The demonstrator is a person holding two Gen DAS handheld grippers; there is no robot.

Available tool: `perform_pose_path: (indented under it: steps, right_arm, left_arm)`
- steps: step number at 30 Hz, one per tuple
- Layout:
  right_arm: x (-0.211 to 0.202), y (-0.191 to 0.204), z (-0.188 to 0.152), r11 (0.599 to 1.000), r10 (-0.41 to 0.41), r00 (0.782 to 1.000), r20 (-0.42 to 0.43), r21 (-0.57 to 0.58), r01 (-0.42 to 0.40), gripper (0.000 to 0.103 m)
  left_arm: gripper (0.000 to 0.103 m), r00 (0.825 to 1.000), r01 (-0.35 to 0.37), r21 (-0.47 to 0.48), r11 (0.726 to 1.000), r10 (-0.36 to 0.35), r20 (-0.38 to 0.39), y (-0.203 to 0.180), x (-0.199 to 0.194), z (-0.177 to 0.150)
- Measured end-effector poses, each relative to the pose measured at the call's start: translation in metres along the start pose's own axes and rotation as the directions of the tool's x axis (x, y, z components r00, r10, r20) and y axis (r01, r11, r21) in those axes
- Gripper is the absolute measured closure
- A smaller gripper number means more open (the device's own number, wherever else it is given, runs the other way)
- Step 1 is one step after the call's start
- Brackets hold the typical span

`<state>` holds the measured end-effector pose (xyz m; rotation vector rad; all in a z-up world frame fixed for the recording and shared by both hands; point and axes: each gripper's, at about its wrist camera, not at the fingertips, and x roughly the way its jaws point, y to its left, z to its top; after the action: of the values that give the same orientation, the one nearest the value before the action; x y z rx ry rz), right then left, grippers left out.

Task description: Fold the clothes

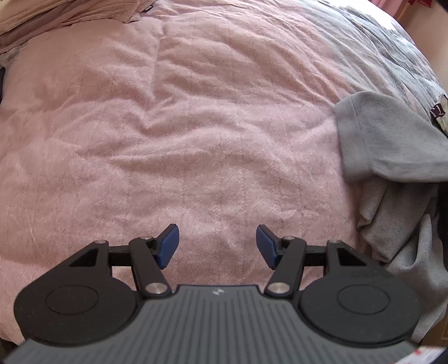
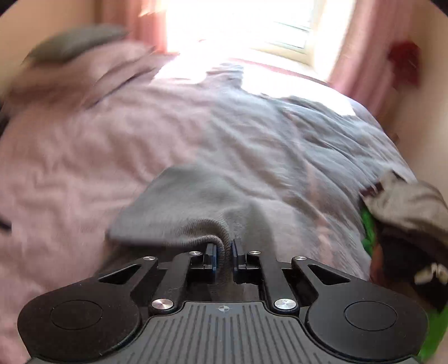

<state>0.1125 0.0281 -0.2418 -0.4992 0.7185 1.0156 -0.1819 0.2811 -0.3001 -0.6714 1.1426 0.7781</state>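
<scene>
Looks like the pick-up step: right tool (image 2: 224, 256) clamped on the ribbed hem of the grey sweatshirt (image 2: 182, 201), low centre of frame on the pink bed cover (image 1: 168, 126). Left tool (image 1: 217, 245) wide, empty. Probably needs dragging out flat next, left grabbing another edge.

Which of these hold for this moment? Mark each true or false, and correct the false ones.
1. The right gripper has its jaws closed on a ribbed edge of the grey garment. True.
2. The left gripper holds a fold of the pink blanket. False: its jaws stand open with nothing between them, above the blanket.
3. In the left wrist view the grey garment lies at the right side of the bed. True.
4. The grey garment is already folded into a neat square. False: it lies rumpled and bunched.
5. A bright window shows beyond the bed in the right wrist view. True.
</scene>
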Motion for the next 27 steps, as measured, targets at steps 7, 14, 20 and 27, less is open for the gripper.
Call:
perform_pose_path:
  steps: [7, 14, 20, 27]
  right_arm:
    - [-0.017, -0.176, -0.023, 0.765, -0.199, 0.974, -0.11, 0.603, 0.225, 0.103]
    - [-0.018, -0.227, -0.09, 0.615, -0.154, 0.962, -0.226, 0.74, 0.273, 0.103]
    - [-0.025, -0.216, -0.107, 0.594, -0.138, 0.966, -0.217, 0.762, 0.256, 0.103]
    - [-0.036, -0.21, -0.081, 0.628, -0.102, 0.987, -0.124, 0.762, 0.16, 0.103]
  left_arm:
    - [0.046, 0.988, 0.152, 0.2, 0.968, -0.155, 0.001, -0.084, 0.032, 0.031]
    - [0.033, 0.896, 0.411, 0.401, 0.819, -0.444, -0.012, -0.184, 0.049, 0.066]
    - [0.019, 0.877, 0.462, 0.436, 0.773, -0.472, -0.093, -0.247, 0.091, 0.093]
    - [0.096, 0.845, 0.533, 0.22, 0.817, -0.529, -0.078, -0.24, 0.115, 0.11]
